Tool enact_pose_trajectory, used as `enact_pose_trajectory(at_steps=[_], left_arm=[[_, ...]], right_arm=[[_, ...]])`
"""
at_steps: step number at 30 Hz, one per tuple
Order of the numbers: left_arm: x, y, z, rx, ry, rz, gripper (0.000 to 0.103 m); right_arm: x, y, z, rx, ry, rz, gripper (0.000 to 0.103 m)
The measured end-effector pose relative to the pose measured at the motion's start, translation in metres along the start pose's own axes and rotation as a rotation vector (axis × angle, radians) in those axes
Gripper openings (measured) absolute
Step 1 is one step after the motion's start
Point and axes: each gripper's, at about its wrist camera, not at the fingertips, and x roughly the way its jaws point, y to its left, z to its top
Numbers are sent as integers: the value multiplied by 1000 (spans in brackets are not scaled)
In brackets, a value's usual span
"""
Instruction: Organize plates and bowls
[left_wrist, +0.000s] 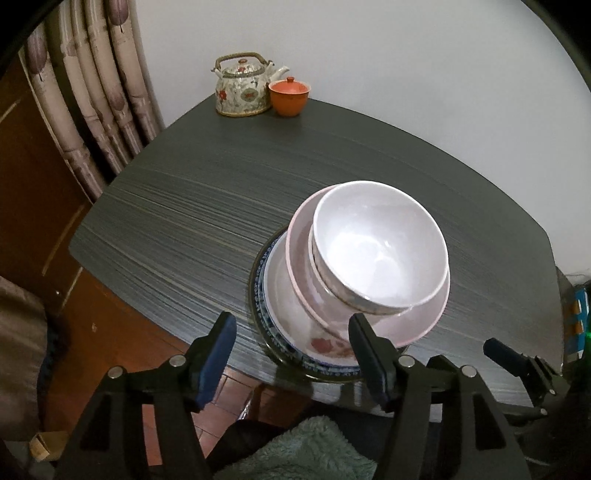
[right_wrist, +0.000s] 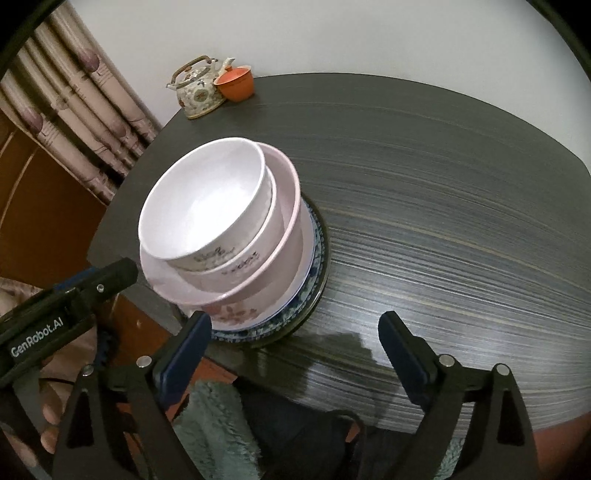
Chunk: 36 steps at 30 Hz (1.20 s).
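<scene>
Left gripper (left_wrist: 291, 354): jaws spread, empty, at the table's (left_wrist: 192, 206) near edge.
Right gripper (right_wrist: 295, 350): jaws spread wide, empty.
Stack of bowls (right_wrist: 221, 221): untouched.

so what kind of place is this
Probably a home dining or living room: a dark table with stacked bowls on plates, a floral teapot by the wall, and patterned curtains.

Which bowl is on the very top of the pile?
The plain white bowl is on top. It sits inside another white bowl, which sits in the wider pink bowl.
</scene>
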Motion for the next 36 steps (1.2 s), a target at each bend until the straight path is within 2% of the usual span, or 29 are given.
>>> enact_pose_trajectory(at_steps=[6, 15, 36], left_arm=[[0, -12, -14, 37, -13, 22, 65], [9, -21, -27, 59, 9, 24, 65], [12, -22, -30, 64, 11, 26, 65]], right_arm=[[0, 3, -13, -38, -26, -39, 93], [5, -2, -21, -23, -15, -37, 97], [11, 2, -21, -36, 1, -30, 98]])
